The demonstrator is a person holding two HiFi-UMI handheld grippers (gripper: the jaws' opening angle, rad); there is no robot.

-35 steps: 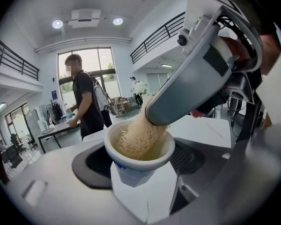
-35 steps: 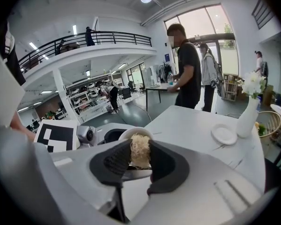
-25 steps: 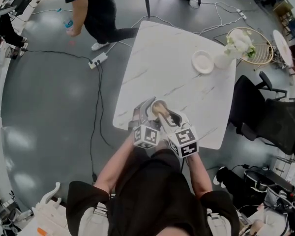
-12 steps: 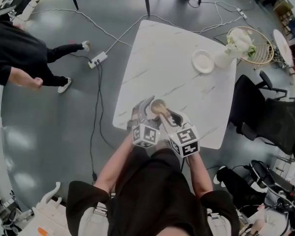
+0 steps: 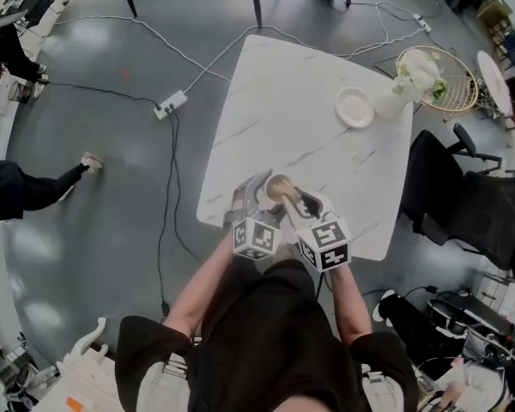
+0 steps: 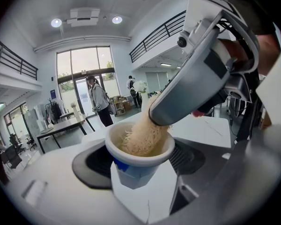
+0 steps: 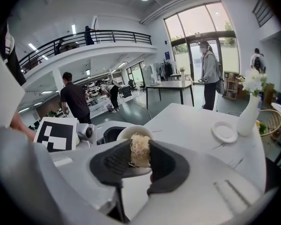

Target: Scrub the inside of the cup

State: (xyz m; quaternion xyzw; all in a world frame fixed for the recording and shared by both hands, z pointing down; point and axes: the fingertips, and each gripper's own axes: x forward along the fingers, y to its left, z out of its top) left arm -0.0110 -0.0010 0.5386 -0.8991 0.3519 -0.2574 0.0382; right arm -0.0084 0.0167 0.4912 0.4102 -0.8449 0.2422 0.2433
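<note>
A white cup [image 6: 139, 150] with a blue band sits between the pads of my left gripper [image 6: 136, 161], which is shut on it above the table's near edge. My right gripper [image 7: 139, 158] is shut on a beige fibrous scrubber [image 7: 140, 150]. The scrubber [image 6: 141, 137] reaches down into the cup's mouth and touches its inside. In the head view the cup [image 5: 277, 185] shows just ahead of both marker cubes, with the left gripper [image 5: 259, 197] and the right gripper [image 5: 293, 202] side by side.
The white marble table [image 5: 300, 110] carries a white plate [image 5: 354, 108] and a white vase with flowers [image 5: 395, 97] at its far right corner. A black chair [image 5: 463, 204] stands right of the table. Cables and a power strip [image 5: 172, 104] lie on the floor to the left.
Both grippers stay in place with the scrubber in the cup; it shifts slightly. A person on the floor beyond the table has walked off to the left edge.
</note>
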